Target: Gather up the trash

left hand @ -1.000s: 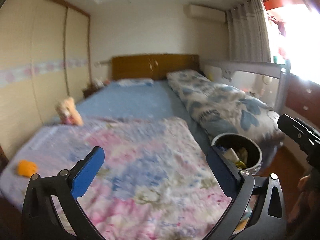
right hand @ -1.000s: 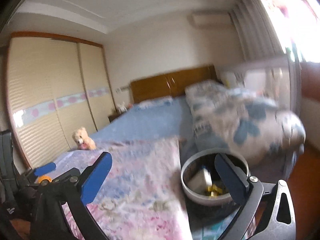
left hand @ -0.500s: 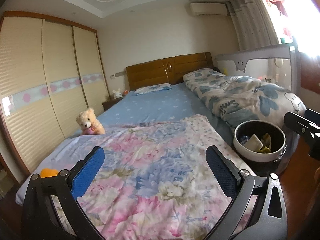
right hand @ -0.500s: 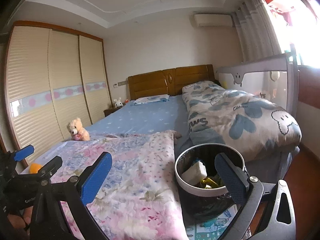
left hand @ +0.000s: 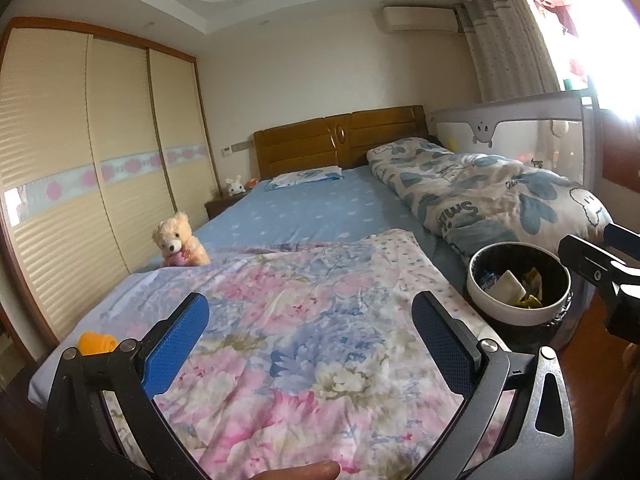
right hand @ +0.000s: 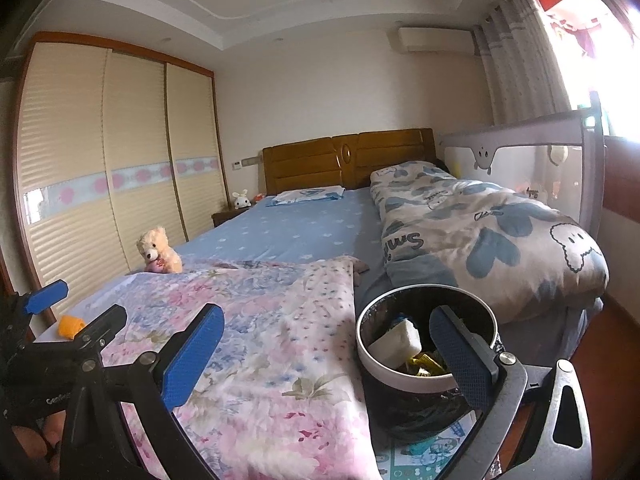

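A round black bin with a white rim (left hand: pixel 518 313) (right hand: pixel 404 378) stands at the foot of the bed on the right, holding a white wad and yellow wrappers. An orange crumpled piece (left hand: pixel 96 342) (right hand: pixel 70 325) lies on the bed's near left corner. My left gripper (left hand: pixel 316 344) hangs open over the floral blanket (left hand: pixel 304 320), nothing between its blue pads. My right gripper (right hand: pixel 326 354) is open too, its right finger over the bin's mouth and its left finger over the blanket (right hand: pixel 264 332).
A teddy bear (left hand: pixel 178 242) sits on the blue sheet at the bed's left side. A rolled grey quilt (left hand: pixel 492 196) lies along the right, beside a bed rail (left hand: pixel 516 120). Wardrobe doors (left hand: pixel 80 168) line the left wall. Wooden floor (right hand: pixel 616 344) shows at right.
Both cameras have tilted up and steadied, so the blur is gone and the whole bed and ceiling show. The bin has slid lower and rightward in view. Both grippers stayed open.
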Demonstrator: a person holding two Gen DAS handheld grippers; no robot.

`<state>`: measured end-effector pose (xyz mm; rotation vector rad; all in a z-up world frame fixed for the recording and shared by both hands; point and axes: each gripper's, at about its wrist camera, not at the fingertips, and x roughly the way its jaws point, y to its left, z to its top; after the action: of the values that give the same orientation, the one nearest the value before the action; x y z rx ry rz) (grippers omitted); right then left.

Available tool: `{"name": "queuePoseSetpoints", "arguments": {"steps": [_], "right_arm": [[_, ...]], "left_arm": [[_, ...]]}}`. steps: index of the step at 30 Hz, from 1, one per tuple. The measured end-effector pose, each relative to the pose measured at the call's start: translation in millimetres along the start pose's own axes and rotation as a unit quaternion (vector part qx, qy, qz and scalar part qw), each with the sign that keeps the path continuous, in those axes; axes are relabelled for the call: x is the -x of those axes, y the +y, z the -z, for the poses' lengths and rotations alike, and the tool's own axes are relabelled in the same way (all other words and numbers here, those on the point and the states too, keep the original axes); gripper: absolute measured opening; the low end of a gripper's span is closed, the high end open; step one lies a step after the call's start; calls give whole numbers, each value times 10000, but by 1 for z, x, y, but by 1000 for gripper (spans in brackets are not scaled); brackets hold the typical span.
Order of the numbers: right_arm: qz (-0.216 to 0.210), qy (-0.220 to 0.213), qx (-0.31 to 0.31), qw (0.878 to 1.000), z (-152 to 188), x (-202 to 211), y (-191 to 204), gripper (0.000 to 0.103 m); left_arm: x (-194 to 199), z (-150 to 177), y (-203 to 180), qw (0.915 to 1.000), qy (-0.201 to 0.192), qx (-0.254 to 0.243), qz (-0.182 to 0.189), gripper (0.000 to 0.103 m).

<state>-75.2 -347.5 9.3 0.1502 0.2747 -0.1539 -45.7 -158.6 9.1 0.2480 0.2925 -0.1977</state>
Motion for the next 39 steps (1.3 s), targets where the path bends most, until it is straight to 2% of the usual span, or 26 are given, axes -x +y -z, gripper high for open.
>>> {"name": "queuePoseSetpoints", "arguments": {"steps": [39], "right_arm": [[-151, -9, 98, 9998, -2, -3, 14, 103]], "left_arm": [[2, 2, 2, 9993, 48, 317, 199, 103]]}}
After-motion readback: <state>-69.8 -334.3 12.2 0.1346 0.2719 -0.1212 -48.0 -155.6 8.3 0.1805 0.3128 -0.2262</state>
